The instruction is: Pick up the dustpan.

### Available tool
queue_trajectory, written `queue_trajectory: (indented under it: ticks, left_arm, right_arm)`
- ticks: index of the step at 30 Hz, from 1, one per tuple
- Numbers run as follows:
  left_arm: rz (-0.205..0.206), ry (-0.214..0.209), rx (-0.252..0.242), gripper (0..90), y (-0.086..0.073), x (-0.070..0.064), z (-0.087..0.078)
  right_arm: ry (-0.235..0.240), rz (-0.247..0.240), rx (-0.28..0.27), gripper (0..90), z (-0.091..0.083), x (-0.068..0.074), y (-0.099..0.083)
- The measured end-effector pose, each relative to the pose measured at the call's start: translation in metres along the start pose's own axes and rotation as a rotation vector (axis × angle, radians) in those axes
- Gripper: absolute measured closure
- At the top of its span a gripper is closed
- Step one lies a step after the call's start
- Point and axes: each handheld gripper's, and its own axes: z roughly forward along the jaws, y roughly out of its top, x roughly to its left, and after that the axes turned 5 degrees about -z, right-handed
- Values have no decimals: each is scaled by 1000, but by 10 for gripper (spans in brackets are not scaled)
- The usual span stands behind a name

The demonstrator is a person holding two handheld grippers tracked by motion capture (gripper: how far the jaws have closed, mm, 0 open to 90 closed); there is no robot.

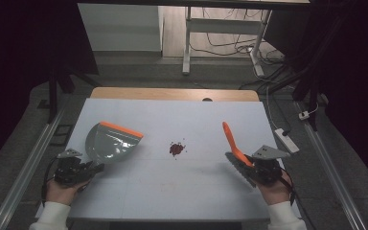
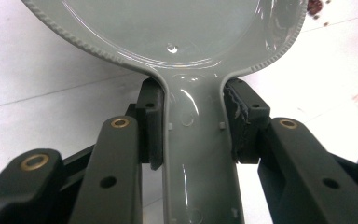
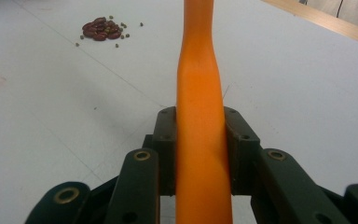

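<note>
Left gripper [image 1: 92, 168], 8 o'clock: jaws pinching handle of grey plastic dustpan with orange lip [image 1: 111, 141].
Right gripper [image 1: 247, 167], 4 o'clock: jaws clamped on orange-handled brush [image 1: 233, 143].
Table centre: small pile of dark red beans [image 1: 176, 148].

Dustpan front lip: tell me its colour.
Orange, along the front edge of the grey dustpan; the high view shows it best.

My left claw [image 1: 92, 168] is clamped shut at the near-left of the white bench [image 1: 172, 191]; my right claw [image 1: 246, 165] is clamped shut at its near-right.
</note>
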Motion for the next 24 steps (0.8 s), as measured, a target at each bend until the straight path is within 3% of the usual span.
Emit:
queue_trajectory:
  ticks: [5,8,24]
  left_arm:
    - [40,-40,-18,618,8,2,0]
    - [51,-49,-18,618,15,3,2]
    - [150,-90,-23,617,53,4,7]
  right_arm:
    - [-3,10,-2,705,2,1,4]
    - [2,41,-24,705,7,0,14]
    - [19,69,-41,705,31,-2,45]
